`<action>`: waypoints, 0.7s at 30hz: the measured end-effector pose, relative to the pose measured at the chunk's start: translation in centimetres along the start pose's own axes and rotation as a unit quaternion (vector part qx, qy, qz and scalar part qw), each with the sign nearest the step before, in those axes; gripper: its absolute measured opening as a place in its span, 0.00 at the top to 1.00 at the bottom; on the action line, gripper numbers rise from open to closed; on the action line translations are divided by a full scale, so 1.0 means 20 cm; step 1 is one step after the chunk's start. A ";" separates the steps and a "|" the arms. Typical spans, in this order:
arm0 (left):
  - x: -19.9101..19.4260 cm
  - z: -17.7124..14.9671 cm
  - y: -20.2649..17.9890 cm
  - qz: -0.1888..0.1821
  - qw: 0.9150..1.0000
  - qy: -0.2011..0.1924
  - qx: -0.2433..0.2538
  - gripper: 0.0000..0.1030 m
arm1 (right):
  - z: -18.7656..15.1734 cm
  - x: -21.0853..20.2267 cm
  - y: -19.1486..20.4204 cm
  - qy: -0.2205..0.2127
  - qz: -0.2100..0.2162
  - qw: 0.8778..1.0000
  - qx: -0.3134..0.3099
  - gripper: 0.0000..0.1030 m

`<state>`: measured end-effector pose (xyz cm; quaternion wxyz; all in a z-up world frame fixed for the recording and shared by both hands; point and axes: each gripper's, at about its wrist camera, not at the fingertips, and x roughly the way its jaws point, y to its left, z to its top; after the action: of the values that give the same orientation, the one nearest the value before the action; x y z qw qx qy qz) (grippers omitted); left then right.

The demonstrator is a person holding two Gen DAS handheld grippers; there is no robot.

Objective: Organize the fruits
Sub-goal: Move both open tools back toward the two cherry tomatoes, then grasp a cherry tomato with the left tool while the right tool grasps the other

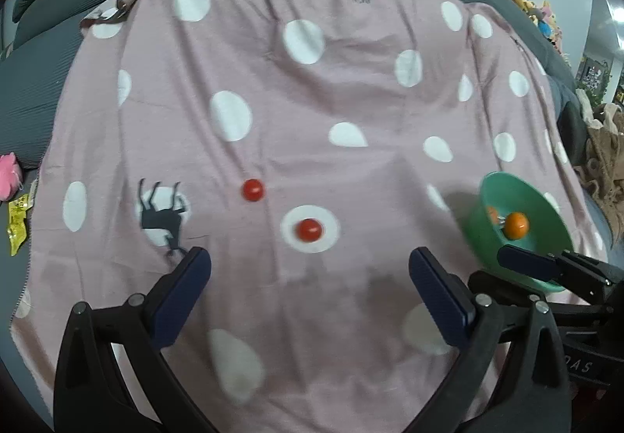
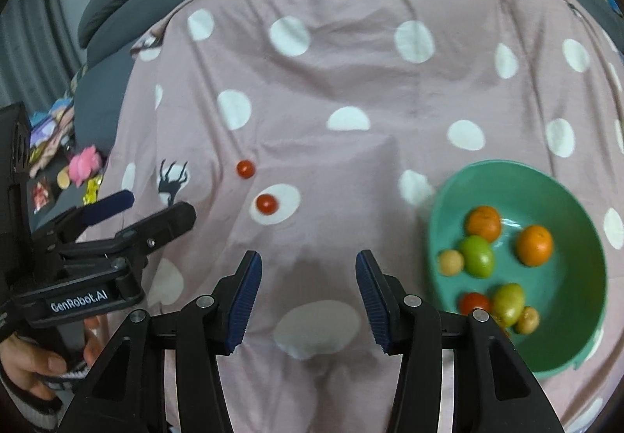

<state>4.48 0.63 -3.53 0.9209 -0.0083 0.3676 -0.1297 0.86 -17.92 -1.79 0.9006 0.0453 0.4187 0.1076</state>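
Pink blanket (image 2: 351,90) with white polka dots and dark deer silhouettes, over grey sofa (image 2: 128,8). Two red tomatoes (image 2: 245,168) (image 2: 266,204) centre-left. Green bowl (image 2: 577,238) lower right: two orange fruits (image 2: 534,245), green (image 2: 476,256), yellow-green, red, two tan. Gripper pads (image 2: 245,300) dark blue on black. Pink toy (image 2: 84,164) at left.
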 end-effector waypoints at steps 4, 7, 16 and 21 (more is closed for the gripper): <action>0.02 -0.03 0.12 0.037 0.999 0.000 0.014 0.02 | 0.00 0.09 0.05 0.023 0.008 1.000 -0.008 0.51; 0.04 -0.04 0.20 0.045 0.999 0.005 0.028 0.02 | 0.00 0.15 0.08 0.035 0.013 0.999 -0.012 0.51; 0.20 0.01 0.32 0.032 0.999 0.035 0.000 0.06 | 0.07 0.36 0.16 0.063 0.021 0.997 -0.044 0.51; 0.30 0.06 0.34 0.032 0.998 0.051 0.004 0.07 | 0.15 0.52 0.21 0.067 0.024 0.995 -0.072 0.51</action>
<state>11.09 5.67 -7.56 0.9047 0.0138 0.4133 -0.1023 9.03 -11.34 -6.80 0.8685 -0.0169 0.4682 0.1618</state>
